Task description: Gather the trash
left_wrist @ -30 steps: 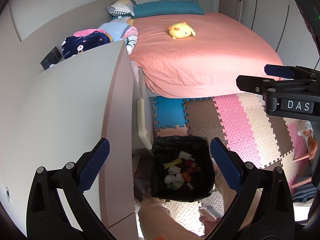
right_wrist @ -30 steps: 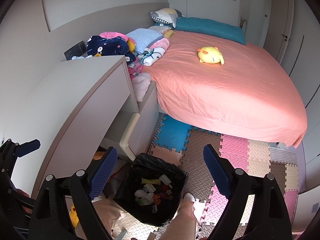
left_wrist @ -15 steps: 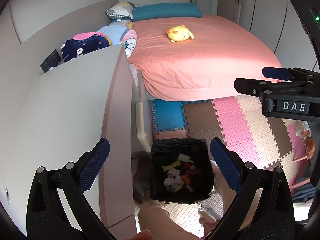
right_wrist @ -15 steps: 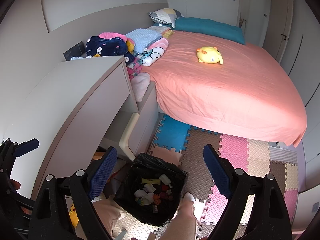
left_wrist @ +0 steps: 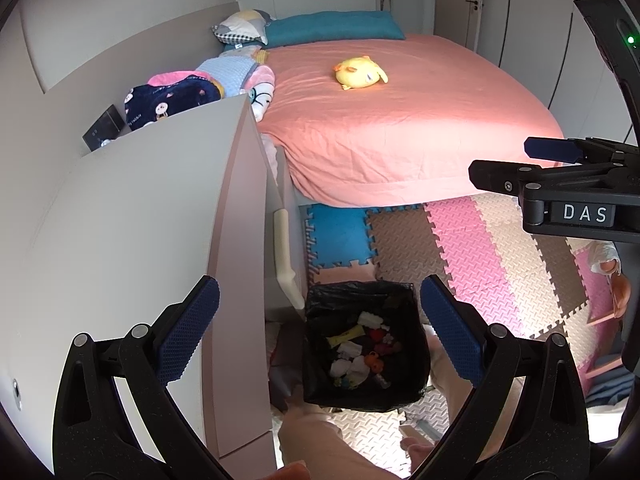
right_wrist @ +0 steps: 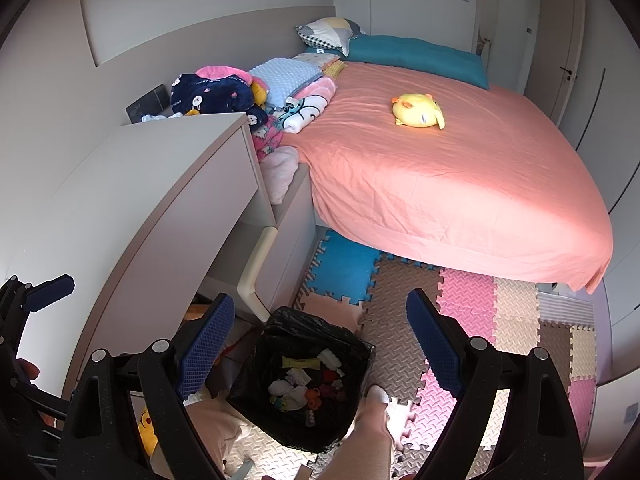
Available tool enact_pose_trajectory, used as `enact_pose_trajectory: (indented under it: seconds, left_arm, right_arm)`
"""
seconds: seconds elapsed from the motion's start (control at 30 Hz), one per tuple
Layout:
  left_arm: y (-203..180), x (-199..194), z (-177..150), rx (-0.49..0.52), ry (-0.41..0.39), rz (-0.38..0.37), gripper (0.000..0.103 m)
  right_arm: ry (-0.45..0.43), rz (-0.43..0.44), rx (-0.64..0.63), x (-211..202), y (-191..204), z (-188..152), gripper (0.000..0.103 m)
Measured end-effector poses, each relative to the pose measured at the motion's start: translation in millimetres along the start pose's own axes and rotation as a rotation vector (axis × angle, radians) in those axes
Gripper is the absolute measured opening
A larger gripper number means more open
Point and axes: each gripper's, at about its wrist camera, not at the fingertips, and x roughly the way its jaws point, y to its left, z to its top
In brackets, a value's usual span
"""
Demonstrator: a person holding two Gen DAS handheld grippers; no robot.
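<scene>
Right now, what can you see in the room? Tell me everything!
Bed: one, pink sheet, far side.
Plush toy: one, yellow, on the bed.
Long pillow: one, teal, at the bed's head.
Folded blankets: several, mixed colours, piled beside the bed.
Desk: one, pale grey, left.
Floor mats: many, pink, blue, tan, on the floor.
Trash bin: one, black bag, on the floor, holding small scraps.
Legs: two, beside the bin.
Left claw: open, empty.
Right claw: open, empty.
</scene>
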Motion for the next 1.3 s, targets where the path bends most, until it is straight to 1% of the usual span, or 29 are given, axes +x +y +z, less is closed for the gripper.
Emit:
enact_pose_trajectory:
  seconds: [0.8, 1.3]
  left_arm:
    - [3.7, -1.7, 0.6, 0.0, -0.003, 0.01, 0.097]
    - [6.0, -1.6, 0.2, 0.001, 0.001, -0.003, 0.097]
  right_arm:
    - [0.001, 0.0, -0.002, -0.5, -1.5, -0.7, 0.088]
    - [0.0, -0.001, -0.003, -1.1, -2.8, 0.1, 0.088]
